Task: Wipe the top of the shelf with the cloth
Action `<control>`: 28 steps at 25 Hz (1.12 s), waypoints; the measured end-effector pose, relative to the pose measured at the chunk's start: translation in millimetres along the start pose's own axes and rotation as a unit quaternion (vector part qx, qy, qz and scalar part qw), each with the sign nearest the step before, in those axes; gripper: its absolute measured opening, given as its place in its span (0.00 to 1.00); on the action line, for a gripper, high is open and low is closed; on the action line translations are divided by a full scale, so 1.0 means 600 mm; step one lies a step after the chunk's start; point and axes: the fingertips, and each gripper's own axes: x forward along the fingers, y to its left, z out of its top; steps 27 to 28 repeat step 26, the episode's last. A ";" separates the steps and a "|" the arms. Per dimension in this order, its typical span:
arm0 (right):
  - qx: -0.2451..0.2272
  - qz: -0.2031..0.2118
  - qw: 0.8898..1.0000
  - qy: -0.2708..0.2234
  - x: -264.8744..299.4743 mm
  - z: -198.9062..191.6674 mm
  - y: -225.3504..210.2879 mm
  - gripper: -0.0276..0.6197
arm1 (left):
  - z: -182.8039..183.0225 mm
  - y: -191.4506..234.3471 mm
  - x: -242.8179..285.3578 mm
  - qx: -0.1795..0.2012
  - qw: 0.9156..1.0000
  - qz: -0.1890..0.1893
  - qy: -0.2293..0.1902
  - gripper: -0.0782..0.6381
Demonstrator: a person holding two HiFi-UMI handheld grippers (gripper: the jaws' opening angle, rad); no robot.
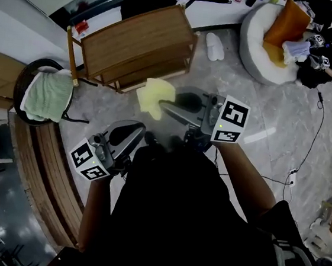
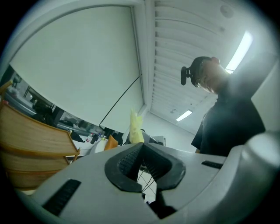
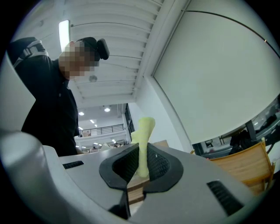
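Yellow cloth [image 1: 153, 97] held short of the shelf [image 1: 138, 40]
The right gripper [image 3: 139, 151] had its fingers clamped on the cloth, ready for wiping; the left gripper [image 2: 141, 148], fingers together, was empty.

**No legible text in any view**

No words, numerals, brand names or signs can be read. The only printed marks are black-and-white square code patterns: they stand on the faces of the marker cube [image 1: 88, 161] of the left gripper [image 1: 141, 130] and on the second marker cube [image 1: 229, 128] of the right gripper [image 1: 161, 105]. These patterns carry no letters or digits. A small red item [image 1: 81, 28] just beside the shelf [image 1: 135, 39] may bear print, but it is too small to read. The two gripper views show no lettering.
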 end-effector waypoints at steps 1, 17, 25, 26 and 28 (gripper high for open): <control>-0.002 -0.003 1.000 -0.002 -0.003 -0.001 0.000 0.11 | -0.002 -0.004 0.002 0.001 1.000 0.002 0.001 0.13; -0.008 0.038 0.999 -0.002 -0.015 -0.013 0.017 0.11 | -0.030 -0.014 0.017 0.024 0.996 0.065 0.057 0.13; -0.005 0.035 0.999 -0.020 -0.039 -0.014 0.038 0.11 | -0.044 -0.025 0.022 0.031 0.994 0.077 0.075 0.13; -0.006 0.034 0.999 -0.023 -0.044 -0.013 0.042 0.11 | -0.046 -0.027 0.025 0.033 0.994 0.076 0.078 0.13; -0.006 0.034 0.999 -0.023 -0.044 -0.013 0.042 0.11 | -0.046 -0.027 0.025 0.033 0.994 0.076 0.078 0.13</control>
